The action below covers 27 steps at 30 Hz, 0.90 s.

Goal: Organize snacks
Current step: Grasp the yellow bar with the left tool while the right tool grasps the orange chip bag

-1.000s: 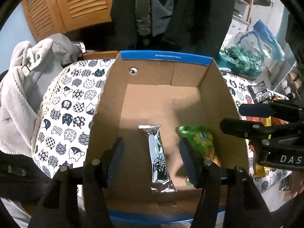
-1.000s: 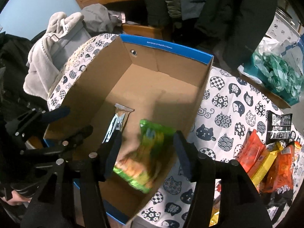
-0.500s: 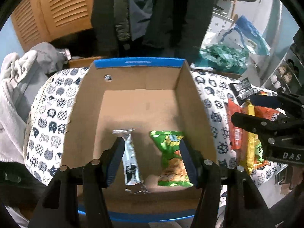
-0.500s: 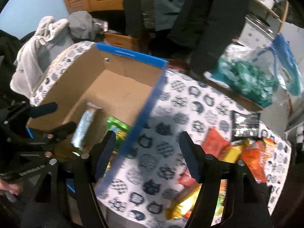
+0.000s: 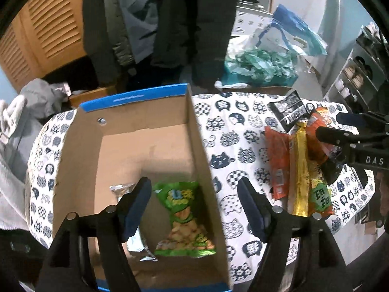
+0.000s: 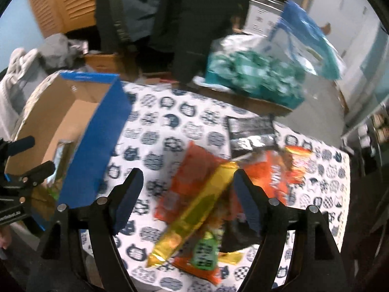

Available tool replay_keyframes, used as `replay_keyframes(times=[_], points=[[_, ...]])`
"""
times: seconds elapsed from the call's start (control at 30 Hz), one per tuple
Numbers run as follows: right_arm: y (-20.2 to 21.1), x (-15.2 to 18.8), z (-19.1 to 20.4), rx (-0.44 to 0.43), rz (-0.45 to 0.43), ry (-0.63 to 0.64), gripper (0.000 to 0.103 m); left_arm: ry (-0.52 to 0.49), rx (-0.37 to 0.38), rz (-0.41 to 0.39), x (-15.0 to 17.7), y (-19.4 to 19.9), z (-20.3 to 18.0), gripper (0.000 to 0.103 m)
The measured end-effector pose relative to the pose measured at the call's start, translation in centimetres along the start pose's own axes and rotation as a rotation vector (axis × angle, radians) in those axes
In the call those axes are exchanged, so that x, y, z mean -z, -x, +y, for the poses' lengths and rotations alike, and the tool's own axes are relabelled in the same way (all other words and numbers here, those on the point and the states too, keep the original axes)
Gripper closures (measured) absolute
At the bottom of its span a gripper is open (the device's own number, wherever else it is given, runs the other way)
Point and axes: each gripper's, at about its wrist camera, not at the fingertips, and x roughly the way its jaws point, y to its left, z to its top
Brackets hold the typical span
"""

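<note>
On the cat-print tablecloth (image 6: 155, 112) the right gripper (image 6: 187, 194) hovers, jaws apart and empty, over the yellow packet (image 6: 194, 209); next, pinch it for the box (image 5: 136, 146); left gripper (image 5: 194, 204) gapes idle.

Left gripper (image 5: 194, 205) and right gripper (image 6: 187, 198), fingers apart, empty.

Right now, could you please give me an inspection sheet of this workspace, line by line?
Surface: table under a cat-print cloth.
Job's things: open cardboard box holding a green snack bag and a silver bar; outside it, a pile with an orange packet, a yellow bar and a black packet.
Clutter: teal plastic bag behind the table.
Grippers: left tool open, empty, above the box; right tool open, empty, above the pile.
Cables: nothing seen.
Surroundings: hanging coats, louvred wooden doors, grey clothing.
</note>
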Motion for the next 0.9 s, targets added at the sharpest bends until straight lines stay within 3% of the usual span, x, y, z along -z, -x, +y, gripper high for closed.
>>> replay_keyframes(times=[0.3,0.9], points=[[-1.4,1.1,-4.9,0.032,0.035,-0.087,0.027,-0.067,0.026,-0.001,-1.9,-1.2,-3.8,0.025],[-5.9,4.0,-8.7,0.042,0.161,-0.130,0.026,-0.166,0.113,0.061,-3.2,-6.3,-10.3,0.025]])
